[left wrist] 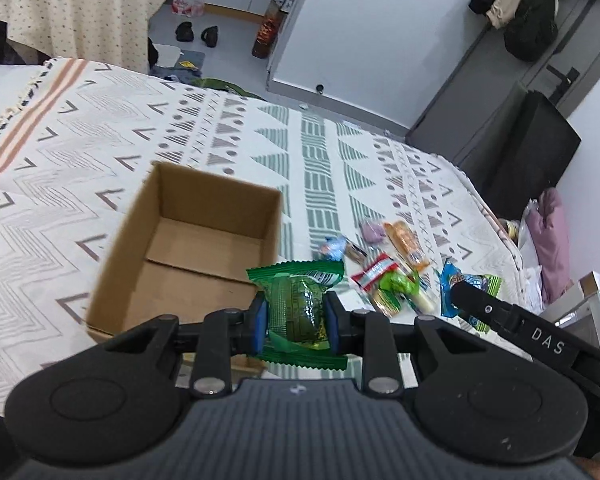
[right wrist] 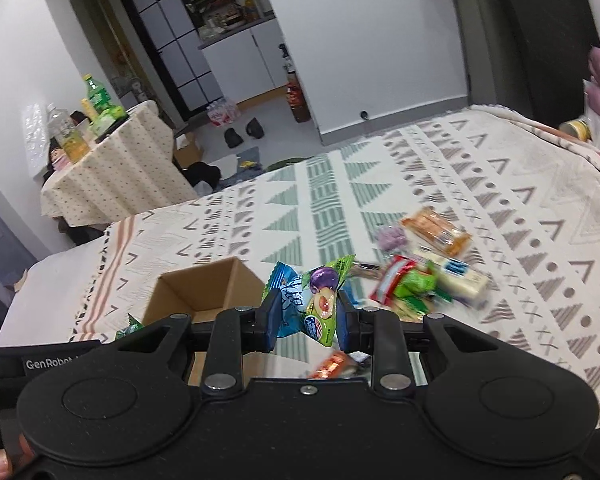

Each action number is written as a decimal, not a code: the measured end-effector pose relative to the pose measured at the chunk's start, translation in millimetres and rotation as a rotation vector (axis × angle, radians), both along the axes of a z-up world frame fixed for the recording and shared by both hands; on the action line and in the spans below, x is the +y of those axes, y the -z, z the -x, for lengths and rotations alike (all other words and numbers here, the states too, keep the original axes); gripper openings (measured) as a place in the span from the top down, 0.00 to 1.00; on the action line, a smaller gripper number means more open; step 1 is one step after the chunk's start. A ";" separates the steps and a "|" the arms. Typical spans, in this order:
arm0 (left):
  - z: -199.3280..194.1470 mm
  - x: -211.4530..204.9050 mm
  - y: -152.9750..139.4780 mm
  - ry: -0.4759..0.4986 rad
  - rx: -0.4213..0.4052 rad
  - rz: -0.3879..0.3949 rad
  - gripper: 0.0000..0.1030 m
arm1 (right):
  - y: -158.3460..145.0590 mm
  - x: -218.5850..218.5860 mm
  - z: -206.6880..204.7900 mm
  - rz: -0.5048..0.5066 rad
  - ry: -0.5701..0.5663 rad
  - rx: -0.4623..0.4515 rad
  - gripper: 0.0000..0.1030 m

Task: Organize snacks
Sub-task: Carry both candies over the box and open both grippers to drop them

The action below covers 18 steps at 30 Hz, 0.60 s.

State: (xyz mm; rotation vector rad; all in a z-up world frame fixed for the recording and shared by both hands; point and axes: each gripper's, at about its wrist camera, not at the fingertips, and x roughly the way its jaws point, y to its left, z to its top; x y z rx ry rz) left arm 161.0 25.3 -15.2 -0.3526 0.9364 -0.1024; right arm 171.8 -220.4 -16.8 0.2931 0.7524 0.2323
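My left gripper (left wrist: 296,314) is shut on a dark green snack packet (left wrist: 296,304), held just right of the near corner of an open cardboard box (left wrist: 204,240) that looks empty inside. My right gripper (right wrist: 308,312) is shut on two packets at once: a blue packet (right wrist: 286,300) and a light green plum packet (right wrist: 324,300). In the right wrist view the cardboard box (right wrist: 204,288) lies to the left of those packets. A pile of loose snacks (left wrist: 392,272) lies on the patterned cloth right of the box; the same snack pile (right wrist: 428,264) shows ahead of my right gripper.
The patterned cloth (left wrist: 80,140) covers a bed-like surface. Its right edge drops off near a black case (left wrist: 536,148) and pink bedding (left wrist: 548,240). A small table with bottles (right wrist: 96,152) stands beyond the far left corner. An orange packet (right wrist: 334,364) lies under my right gripper.
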 end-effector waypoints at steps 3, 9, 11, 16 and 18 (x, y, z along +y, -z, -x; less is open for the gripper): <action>-1.0 15.4 -11.6 -0.019 -0.014 -0.009 0.73 | -3.9 12.0 -4.8 -0.006 -0.023 -0.001 0.74; -7.9 42.6 -24.6 -0.061 -0.024 -0.027 0.73 | -7.5 35.1 -14.0 -0.015 -0.069 0.000 0.74; -10.7 52.2 -25.9 -0.076 -0.026 -0.032 0.73 | -8.3 42.1 -16.7 -0.015 -0.087 0.000 0.74; -20.7 70.8 -22.3 -0.105 -0.012 -0.027 0.73 | -6.2 60.9 -24.4 -0.017 -0.131 0.016 0.74; -25.3 76.4 -19.4 -0.112 -0.009 -0.016 0.73 | -5.2 67.3 -27.6 -0.014 -0.145 0.024 0.74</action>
